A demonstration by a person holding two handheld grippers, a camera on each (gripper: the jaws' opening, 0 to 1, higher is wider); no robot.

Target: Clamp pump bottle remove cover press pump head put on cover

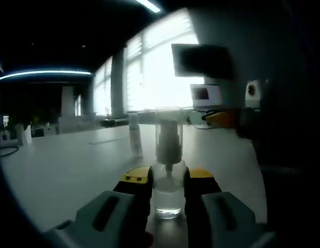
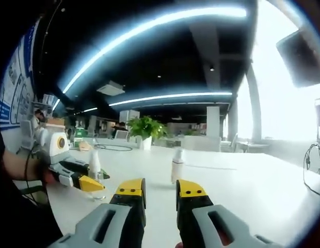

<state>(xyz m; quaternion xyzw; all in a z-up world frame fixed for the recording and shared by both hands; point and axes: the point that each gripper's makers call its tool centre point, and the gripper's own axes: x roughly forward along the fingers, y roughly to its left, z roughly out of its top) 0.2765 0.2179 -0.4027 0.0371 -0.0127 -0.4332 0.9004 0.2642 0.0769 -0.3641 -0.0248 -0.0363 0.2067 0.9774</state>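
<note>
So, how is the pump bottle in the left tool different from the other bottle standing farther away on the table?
The pump bottle is clear, with a transparent cover over its pump head; the far bottle looks white and opaque. The pump bottle sits between the left tool's jaws, while the far bottle stands free of both tools. Both stand upright on the white table.

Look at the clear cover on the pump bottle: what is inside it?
Inside the cover sits the white pump head of the bottle, which the left gripper clamps. The cover is see-through, so little is hidden; the nozzle detail is too blurred to tell.
</note>
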